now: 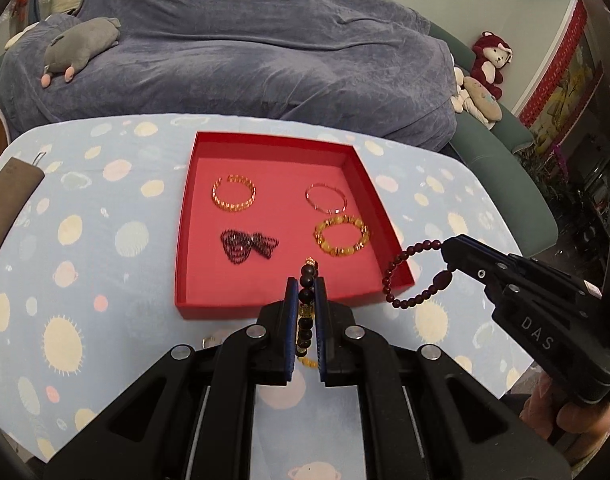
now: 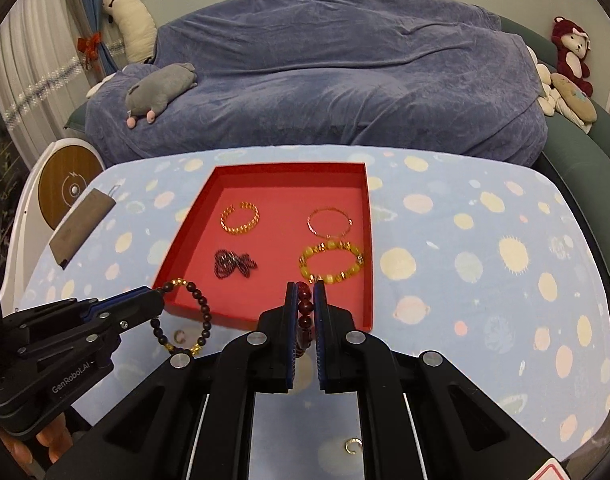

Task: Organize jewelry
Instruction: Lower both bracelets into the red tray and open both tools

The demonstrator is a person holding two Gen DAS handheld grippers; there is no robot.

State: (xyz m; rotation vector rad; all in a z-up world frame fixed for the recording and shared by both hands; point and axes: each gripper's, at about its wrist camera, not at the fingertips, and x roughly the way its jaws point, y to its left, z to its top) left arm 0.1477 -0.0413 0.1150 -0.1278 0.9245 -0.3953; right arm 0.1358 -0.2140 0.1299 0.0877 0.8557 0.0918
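A red tray (image 1: 265,292) sits on a table (image 1: 105,240) covered with a blue cloth of pale spots and suns. Four pieces of jewelry lie inside the tray: a gold chain bracelet (image 1: 233,193) at its far left, a thin gold bangle (image 1: 326,199) at its far right, a yellow bead bracelet (image 1: 342,235) nearer on the right, and a dark bead chain (image 1: 247,245) bunched up nearer on the left.

The left gripper (image 1: 306,292) is pinching a dark bead bracelet (image 1: 307,280) with gold beads; seen from the right wrist, this dark bead bracelet (image 2: 185,316) hangs as a loop at the near left corner of the tray, above the table, from the left gripper (image 2: 155,300). The right gripper (image 2: 305,296) is pinching a red bead bracelet (image 2: 304,306) over the near edge of the tray; from the left wrist, the red bead bracelet (image 1: 413,272) hangs as a loop just outside the tray's near right corner, held by the right gripper (image 1: 449,254).

Two small rings lie on the table on the near side of the tray: one ring (image 2: 179,336) below the dark bead loop and a gold ring (image 2: 353,446) closer in. A brown pouch (image 2: 81,224) lies on the table left of the tray. Beyond the tray is a sofa under a blue cover (image 2: 325,80) with a grey plush toy (image 2: 161,88) on it.
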